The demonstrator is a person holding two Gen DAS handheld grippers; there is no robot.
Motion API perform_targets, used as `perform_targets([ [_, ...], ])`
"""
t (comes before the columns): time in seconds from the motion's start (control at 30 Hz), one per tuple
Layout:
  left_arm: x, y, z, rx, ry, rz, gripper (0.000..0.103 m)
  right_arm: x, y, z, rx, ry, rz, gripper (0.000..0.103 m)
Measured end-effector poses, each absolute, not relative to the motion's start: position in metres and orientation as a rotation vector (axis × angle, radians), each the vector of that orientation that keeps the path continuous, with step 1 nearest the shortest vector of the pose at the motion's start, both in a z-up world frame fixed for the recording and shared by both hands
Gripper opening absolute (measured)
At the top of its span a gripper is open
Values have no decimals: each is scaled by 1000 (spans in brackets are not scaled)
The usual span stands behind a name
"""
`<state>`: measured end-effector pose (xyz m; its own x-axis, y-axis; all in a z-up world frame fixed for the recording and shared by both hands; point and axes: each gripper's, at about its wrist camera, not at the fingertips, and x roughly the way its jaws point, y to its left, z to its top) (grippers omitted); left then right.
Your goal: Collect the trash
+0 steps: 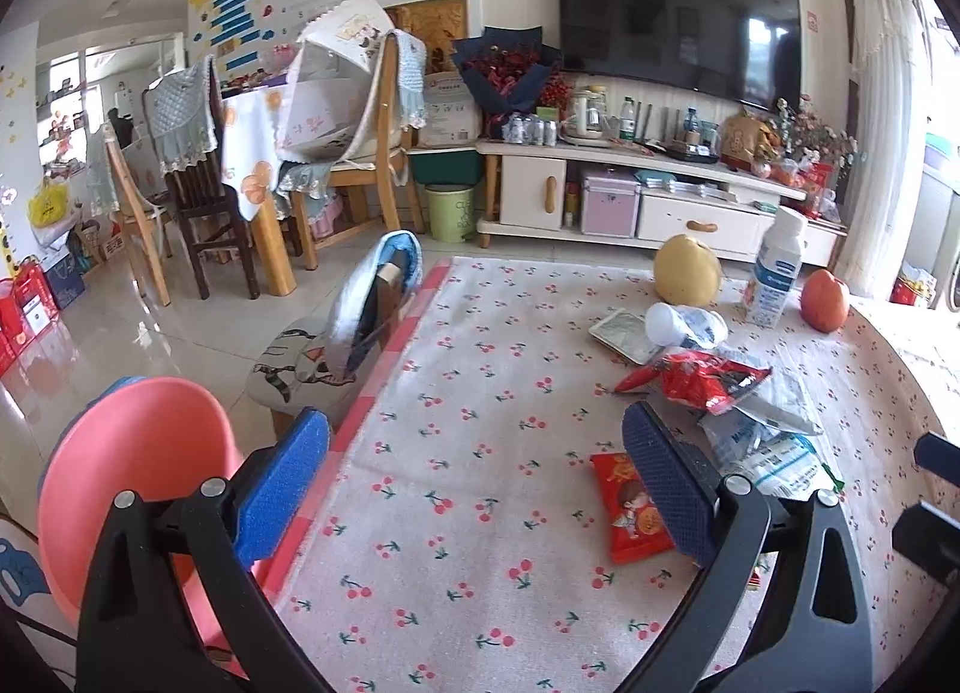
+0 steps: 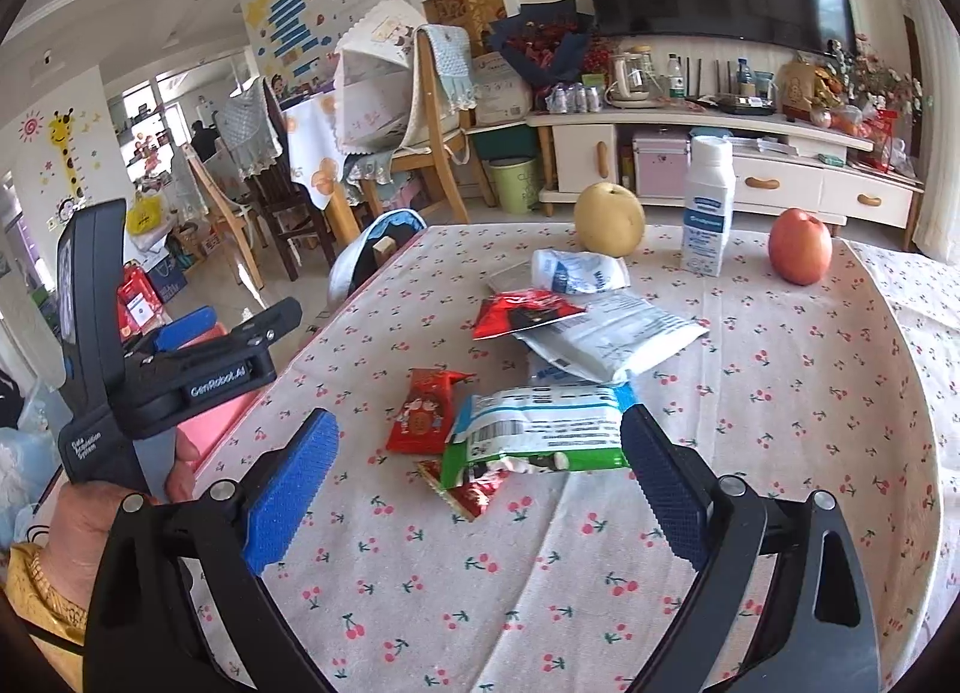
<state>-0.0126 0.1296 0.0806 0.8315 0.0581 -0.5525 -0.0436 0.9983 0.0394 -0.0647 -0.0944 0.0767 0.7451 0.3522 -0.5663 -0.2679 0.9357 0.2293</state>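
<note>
Both grippers are closest to the lens, and both have their jaws spread wide with nothing between the pads. Left gripper hangs over the left edge of the table, which has a cloth printed with small cherries. Right gripper is above the near part of the same cloth, and a hand holding the left tool shows at its left side.

Beside the table edge, low on the left, stands a pink bin, with one blue pad of the left gripper in front of it.

At the far side of the table are a yellow pear, a white milk bottle standing upright, and a red apple, set apart from each other.

Trash lies in a loose group in the middle of the cloth. A white plastic pouch is the biggest piece, with a crumpled white wrapper behind it. A green and white wrapper is nearest to the right gripper, just before its pads. A red and black snack bag partly covers the pouch. A small red candy wrapper lies just beside the green one, on its left.
</note>
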Motion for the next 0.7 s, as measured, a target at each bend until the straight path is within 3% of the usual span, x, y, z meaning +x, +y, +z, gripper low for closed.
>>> perform_targets([
  [0.7, 17, 78, 37, -1, 813, -88, 99, -32, -166, 54, 340, 780, 258, 94],
])
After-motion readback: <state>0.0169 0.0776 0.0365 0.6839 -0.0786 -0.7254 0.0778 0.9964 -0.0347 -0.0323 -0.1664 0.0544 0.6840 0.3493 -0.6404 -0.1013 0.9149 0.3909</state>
